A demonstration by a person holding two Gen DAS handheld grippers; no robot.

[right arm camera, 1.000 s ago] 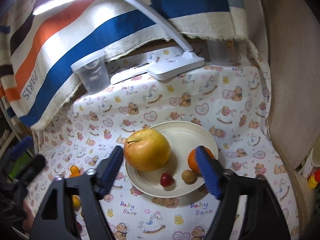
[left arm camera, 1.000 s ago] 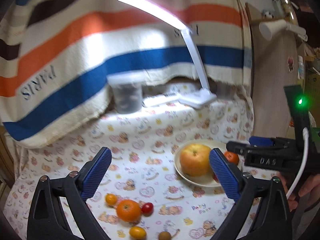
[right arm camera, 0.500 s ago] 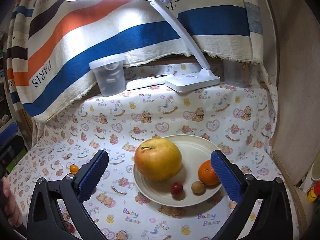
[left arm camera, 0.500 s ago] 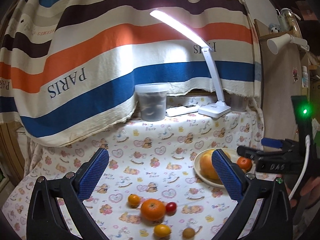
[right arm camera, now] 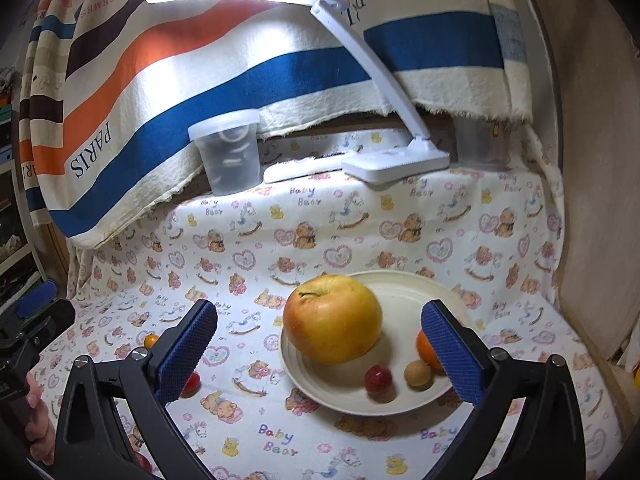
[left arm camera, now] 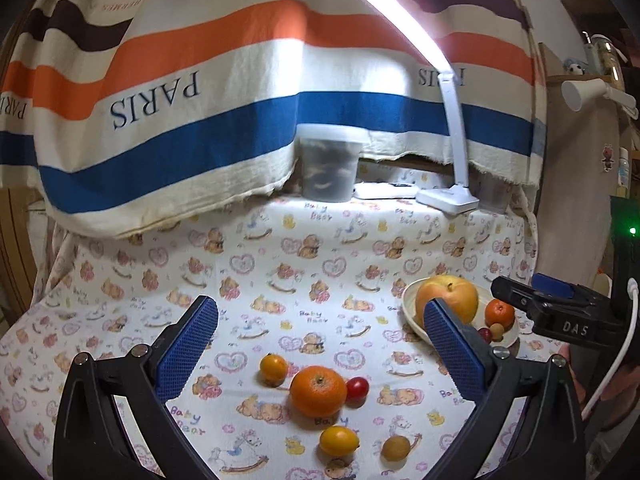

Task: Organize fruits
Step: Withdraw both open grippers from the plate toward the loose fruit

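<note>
- Left wrist view: left gripper point(left arm camera: 320, 344) fingers spread wide, empty, facing the loose tangerine point(left arm camera: 318, 391) left of the plate point(left arm camera: 410, 314), likely next to collect
- Right gripper point(right arm camera: 320, 350) has just opened wide, empty, over the plate's apple point(right arm camera: 332, 318)

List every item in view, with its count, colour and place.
apple: 1, yellow-red, on plate
plate: 1, cream, right on cloth
small fruits on plate: 3, red, tan, orange, beside apple
orange: 1, orange, on cloth left of plate
small loose fruits: 4, two yellow-orange, red, tan, around orange
lidded tub: 1, translucent, back
desk lamp: 1, white, lit, back
striped cloth: 1, hanging behind
left claw: open, empty
right claw: open, empty
</note>
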